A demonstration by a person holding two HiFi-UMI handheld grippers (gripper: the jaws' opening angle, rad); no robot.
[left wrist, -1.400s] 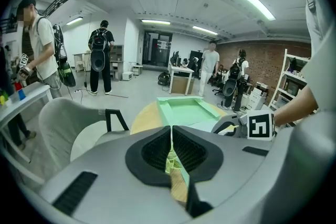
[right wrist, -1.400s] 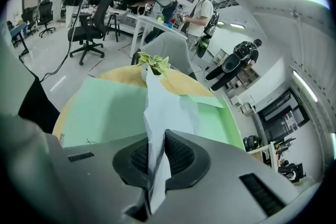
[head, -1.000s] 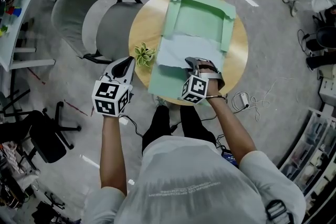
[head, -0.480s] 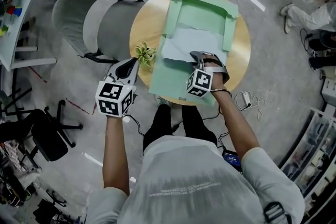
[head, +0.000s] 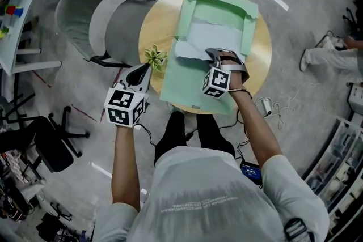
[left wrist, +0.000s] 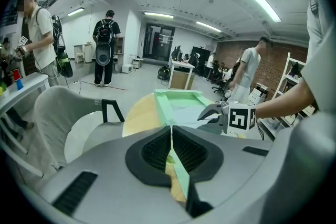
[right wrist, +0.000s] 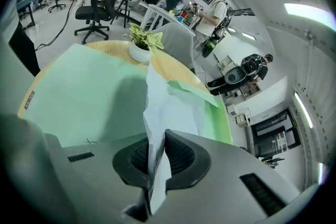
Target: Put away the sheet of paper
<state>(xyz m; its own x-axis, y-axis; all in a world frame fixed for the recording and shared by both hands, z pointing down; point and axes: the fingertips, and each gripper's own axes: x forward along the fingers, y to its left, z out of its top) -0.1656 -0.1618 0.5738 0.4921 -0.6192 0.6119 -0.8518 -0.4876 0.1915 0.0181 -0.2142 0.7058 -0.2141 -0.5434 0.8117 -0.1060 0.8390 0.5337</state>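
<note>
A pale sheet of paper lies on an open green folder that spreads over the round wooden table. My right gripper is shut on the sheet's near edge. In the right gripper view the paper runs up out of the closed jaws of that gripper and over the folder. My left gripper hangs shut and empty off the table's left front edge, beside a small potted plant. The left gripper looks at the folder and the right gripper.
A grey chair with black armrests stands against the table's left side. The potted plant sits at the folder's left edge. A white table is at far left. Cables lie on the floor at right. People stand farther off in the room.
My right gripper has moved away from me across the folder, drawing the sheet toward the folder's far half. The left gripper has hardly shifted.
</note>
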